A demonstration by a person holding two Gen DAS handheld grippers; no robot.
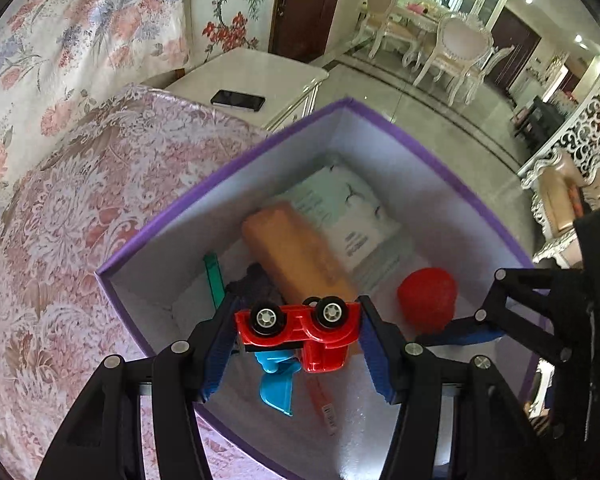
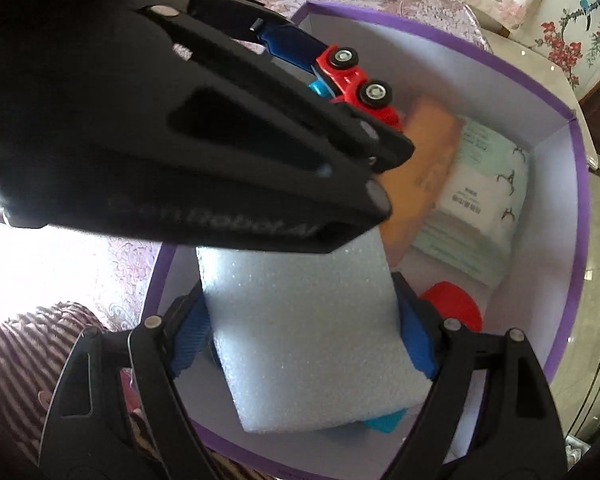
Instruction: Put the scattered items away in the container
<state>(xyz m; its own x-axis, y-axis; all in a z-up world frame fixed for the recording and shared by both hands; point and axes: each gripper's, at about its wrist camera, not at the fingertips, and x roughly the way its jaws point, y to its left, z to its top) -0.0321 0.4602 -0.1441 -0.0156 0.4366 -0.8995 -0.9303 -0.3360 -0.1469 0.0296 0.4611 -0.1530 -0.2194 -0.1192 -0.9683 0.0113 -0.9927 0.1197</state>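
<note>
over the purple box, left wrist view:
left gripper [image 1: 298,334]: clamped across the red toy truck [image 1: 300,326], blue pads on both ends, truck on its side with wheels facing the camera.
truck vs box: hanging inside the rim of the purple box [image 1: 220,178], above the box floor, not resting on anything.
under the truck: an orange case [image 1: 296,256], a tissue pack [image 1: 340,212], a red strawberry toy [image 1: 428,298] and a blue scoop [image 1: 276,388] lie in the box.
risk: released from here, the truck would likely land on the orange case or the scoop and could roll toward a wall; a bounce out looks unlikely since the walls stand high around it.

over the purple box, right wrist view:
right gripper [image 2: 304,332]: closed on a white foam block [image 2: 312,340], pads pressing its two long sides, block held within the box walls [image 2: 576,240].
block vs truck: the left gripper's body crosses just above the block's far end, the truck nearer the far wall of the box.
risk: the two tools are crowded; either one dropping or tilting could knock the other and jar its load loose.
risk: the block is wide and could settle on the strawberry toy and sit tilted.
</note>
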